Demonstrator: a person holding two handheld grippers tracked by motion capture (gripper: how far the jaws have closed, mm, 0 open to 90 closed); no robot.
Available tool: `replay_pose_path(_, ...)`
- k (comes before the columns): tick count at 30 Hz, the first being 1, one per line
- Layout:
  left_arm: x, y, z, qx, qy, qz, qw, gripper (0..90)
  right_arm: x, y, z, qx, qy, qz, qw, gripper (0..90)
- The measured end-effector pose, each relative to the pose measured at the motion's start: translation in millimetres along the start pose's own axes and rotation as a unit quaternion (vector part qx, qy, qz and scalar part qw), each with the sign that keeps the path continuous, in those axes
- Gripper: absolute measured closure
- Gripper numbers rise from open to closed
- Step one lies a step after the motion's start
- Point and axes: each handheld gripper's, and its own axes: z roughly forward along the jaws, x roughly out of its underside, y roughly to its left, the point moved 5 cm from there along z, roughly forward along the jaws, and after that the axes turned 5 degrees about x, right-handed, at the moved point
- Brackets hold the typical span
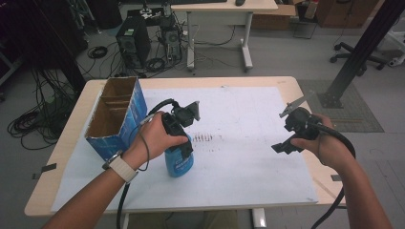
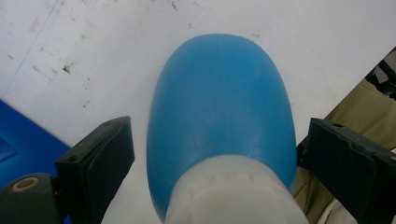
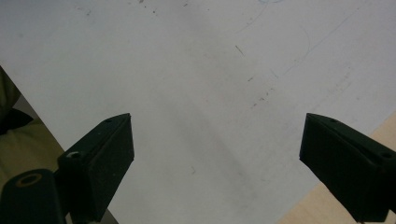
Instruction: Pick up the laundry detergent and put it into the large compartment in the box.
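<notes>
A blue bottle (image 1: 179, 161) with a white cap stands upright on the white sheet (image 1: 239, 143) that covers the bench (image 1: 67, 138), toward the seven o'clock part of the sheet as the high view shows it. The left gripper (image 1: 184, 143) is held over the bottle's top, gripped by the person's left hand (image 1: 155, 138), which wears a pale watch strap at the wrist. In the left gripper view the bottle (image 2: 222, 116) sits between the two black jaws, its white cap (image 2: 233, 196) nearest the camera at six o'clock; the jaws are spread, with a visible gap between each pad and the blue body, so they do not pinch it.

Just beside the bottle, at its nine to ten o'clock in the high view, a blue cardboard box (image 1: 117, 117) with an open top and brown inside dividers stands on the sheet; whether it touches the bottle cannot be told.

The right gripper (image 1: 286, 143) is held in the right hand (image 1: 325, 143) well apart from the bottle, at the sheet's three o'clock edge. In the right gripper view its jaws are spread wide with nothing between them, above the bare white sheet (image 3: 210, 93), and a strip of the wooden bench (image 3: 308, 205) shows at five o'clock.
</notes>
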Motion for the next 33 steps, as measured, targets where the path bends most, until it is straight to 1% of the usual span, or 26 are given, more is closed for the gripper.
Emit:
replay_pose_path(3, -0.3, 0.1, 1.7, 0.002, 0.001, 0.002, 1.0000, 10.9, 0.0, 0.1, 0.2, -0.001, 0.000, -0.001, 1.0000, 10.1)
replay_pose_path(11, -1.3, 2.3, 3.4, 0.006, 0.000, -0.006, 1.0000, 14.3, 1.3, -0.7, 0.1, -0.001, -0.001, 0.001, 1.0000, 10.1)
replay_pose_path(17, -1.7, 2.7, 3.0, 0.008, -0.002, -0.006, 0.9999, 19.9, 2.5, -1.1, 0.0, -0.001, 0.000, 0.002, 1.0000, 10.1)
replay_pose_path(24, -0.8, 4.0, 1.8, 0.009, -0.003, -0.015, 0.9998, 24.8, 3.3, -1.3, 0.3, -0.001, 0.000, 0.003, 1.0000, 10.1)
replay_pose_path(33, 0.0, 4.7, 0.8, 0.009, -0.007, -0.019, 0.9997, 30.7, 3.6, -1.0, 0.2, -0.001, 0.000, 0.001, 1.0000, 10.1)
